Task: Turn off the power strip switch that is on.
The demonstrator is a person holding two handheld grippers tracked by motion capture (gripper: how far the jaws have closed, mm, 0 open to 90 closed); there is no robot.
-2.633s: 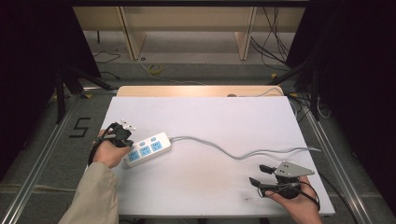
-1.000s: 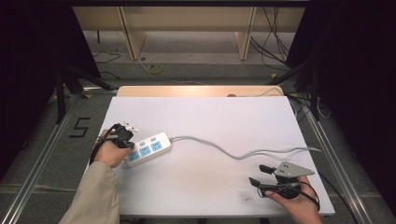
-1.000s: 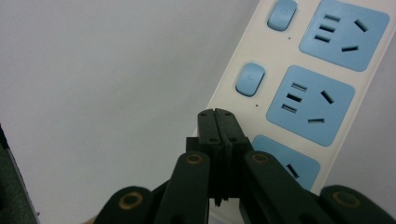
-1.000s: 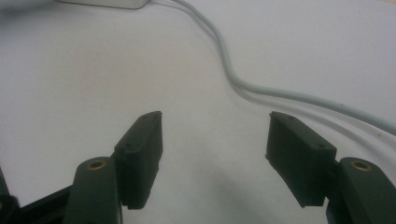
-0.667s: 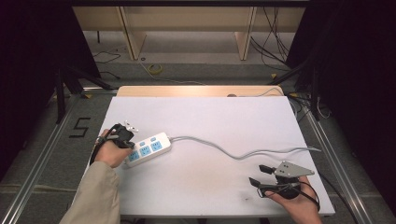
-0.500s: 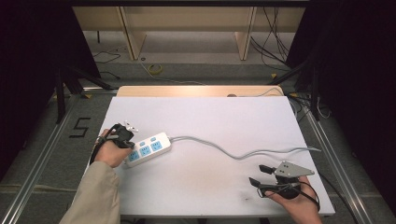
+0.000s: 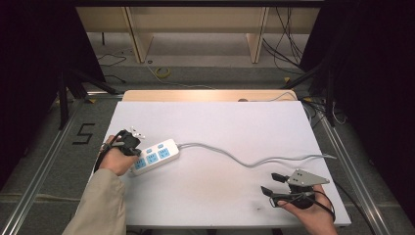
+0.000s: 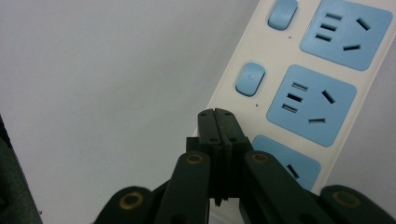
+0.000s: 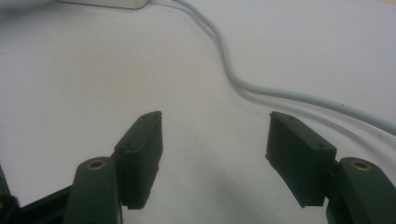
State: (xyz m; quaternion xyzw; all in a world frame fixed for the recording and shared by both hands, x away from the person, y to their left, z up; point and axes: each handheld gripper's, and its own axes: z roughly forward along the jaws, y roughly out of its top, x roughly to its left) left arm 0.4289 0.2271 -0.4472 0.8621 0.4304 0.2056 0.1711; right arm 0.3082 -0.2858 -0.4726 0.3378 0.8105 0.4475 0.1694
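White tabletop [image 7: 220, 127] carries one power strip [image 7: 155, 156] with three blue sockets and one grey cord [image 7: 254, 160]. Floor marking reads "5" [image 7: 84, 133]. Left gripper [image 8: 218, 122], jaws pressed together, empty, sits over the strip's near end. Right gripper [image 9: 215, 154], jaws spread wide, rests near the cord.

Light falls evenly from above on the white table [image 7: 230, 132], which is bright while the surroundings to either side sink into near black. A warmer glow lies along its far edge. Shadows are soft and faint. In both gripper views the near black jaws are blurred; the right gripper view looks slightly hazy.
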